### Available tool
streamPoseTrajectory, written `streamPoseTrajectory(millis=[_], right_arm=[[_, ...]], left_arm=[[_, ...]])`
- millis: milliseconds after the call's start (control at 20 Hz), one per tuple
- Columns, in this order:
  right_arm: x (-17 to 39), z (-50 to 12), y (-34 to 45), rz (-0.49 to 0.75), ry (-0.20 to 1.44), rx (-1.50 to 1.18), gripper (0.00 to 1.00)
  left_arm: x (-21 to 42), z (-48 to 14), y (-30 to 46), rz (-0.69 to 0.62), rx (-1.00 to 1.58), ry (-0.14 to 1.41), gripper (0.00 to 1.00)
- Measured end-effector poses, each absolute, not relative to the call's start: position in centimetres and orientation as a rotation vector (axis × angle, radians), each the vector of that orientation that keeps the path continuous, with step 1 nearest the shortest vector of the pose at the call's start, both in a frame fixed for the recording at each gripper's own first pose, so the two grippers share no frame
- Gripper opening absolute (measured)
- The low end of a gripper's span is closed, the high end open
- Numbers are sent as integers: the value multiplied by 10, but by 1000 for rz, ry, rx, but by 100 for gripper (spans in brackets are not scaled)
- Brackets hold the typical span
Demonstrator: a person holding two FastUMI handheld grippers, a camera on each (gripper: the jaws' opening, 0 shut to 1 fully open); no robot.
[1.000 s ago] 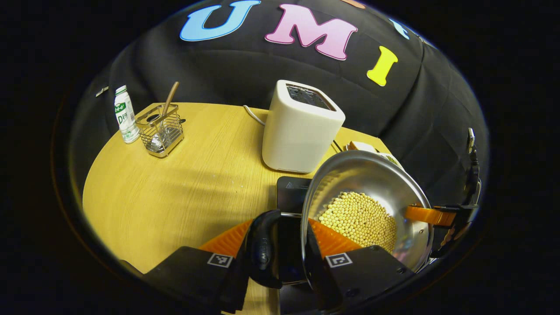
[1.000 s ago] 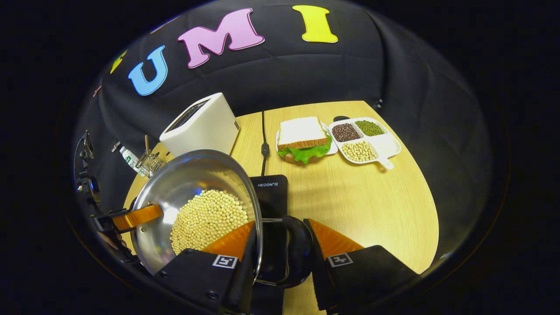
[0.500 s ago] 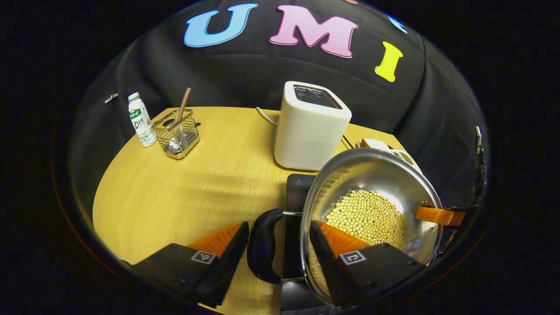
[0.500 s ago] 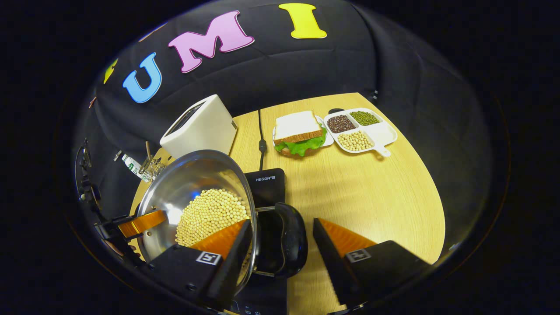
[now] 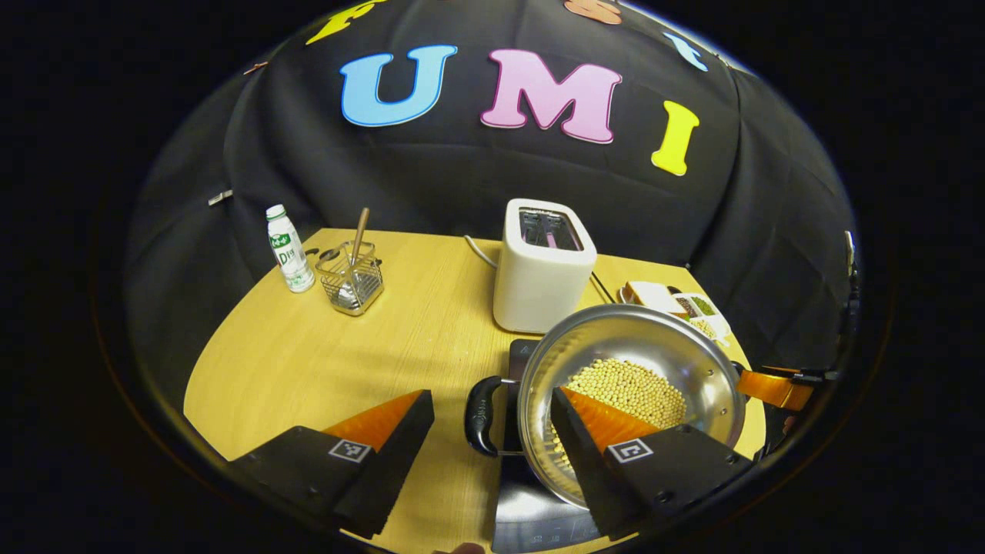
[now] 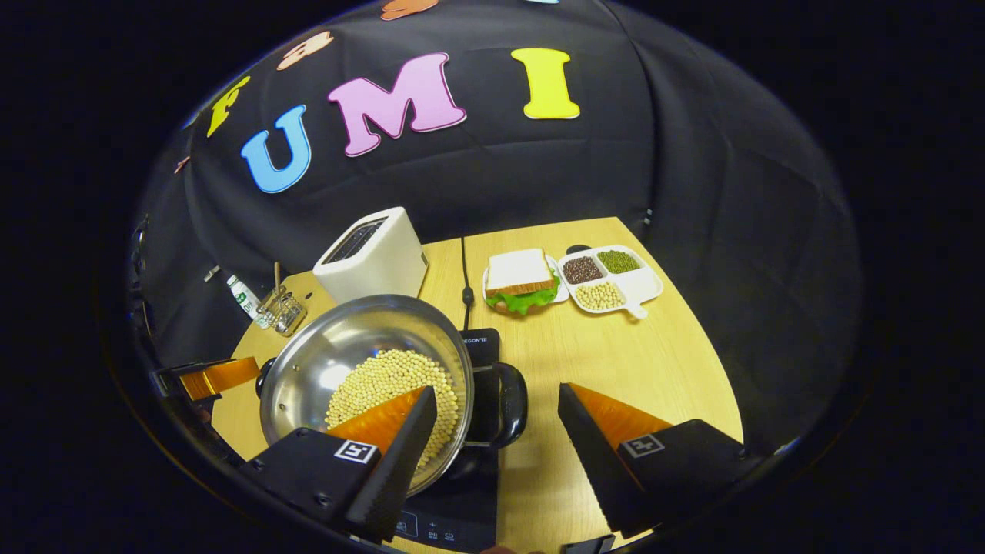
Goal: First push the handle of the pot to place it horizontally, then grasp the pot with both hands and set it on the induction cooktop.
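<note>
1. Both of my grippers have let go and backed away: a second ago each was clamped on one of the pot's side handles, half a second ago the jaws were spreading, and now they stand wide with nothing between them.
2. Nearest in the left gripper view, my left gripper [image 5: 485, 431] hangs above and short of the left handle [image 5: 481, 415], apart from it; one finger sits in front of the pot's rim in the picture, though I judge it clear of the metal.
3. My right gripper [image 6: 492, 431] is likewise spread wide, with the right handle [image 6: 509, 415] lying between and beyond the fingers, untouched.
4. Next out, the pot [image 5: 654, 346] rests level on the induction cooktop [image 6: 454, 515], its load of soybeans [image 6: 381, 381] settled flat (a second ago it was tilted in my grip). Dark glass of the cooktop shows under and in front of the pot [image 6: 338, 346] in both views.
5. From that I judge the task is essentially complete: handles lie out to the sides, pot is set down and released. All that remains is to withdraw without clipping a handle.
6. Farther back stand the toaster [image 5: 545, 265], a wire basket [image 5: 352, 269] and a bottle [image 5: 286, 248]; in the right gripper view a sandwich [image 6: 522, 277] and a divided dish [image 6: 612, 277] sit well apart from the pot.
</note>
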State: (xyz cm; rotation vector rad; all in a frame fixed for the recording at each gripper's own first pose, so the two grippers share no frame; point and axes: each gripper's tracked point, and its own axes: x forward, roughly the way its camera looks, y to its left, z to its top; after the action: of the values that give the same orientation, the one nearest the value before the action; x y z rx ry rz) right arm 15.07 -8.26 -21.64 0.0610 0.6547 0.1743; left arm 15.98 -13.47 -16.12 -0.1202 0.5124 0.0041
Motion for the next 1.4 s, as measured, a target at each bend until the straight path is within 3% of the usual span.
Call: streamPoseTrajectory(millis=[350,700,900,1400], right_arm=[[125,-131,-95,91,431,-7,99],[62,-28,-77,136,169,116,99],[20,-10,-86,121,77,88,98],[-57,-17,-110,76,64,21,98]], left_arm=[[123,-85,-119,5,-71,347,95],[62,-16,-105,14,-73,168,95],[23,7,-98,23,-89,106,95],[-91,7,-102,57,-47,-3,97]])
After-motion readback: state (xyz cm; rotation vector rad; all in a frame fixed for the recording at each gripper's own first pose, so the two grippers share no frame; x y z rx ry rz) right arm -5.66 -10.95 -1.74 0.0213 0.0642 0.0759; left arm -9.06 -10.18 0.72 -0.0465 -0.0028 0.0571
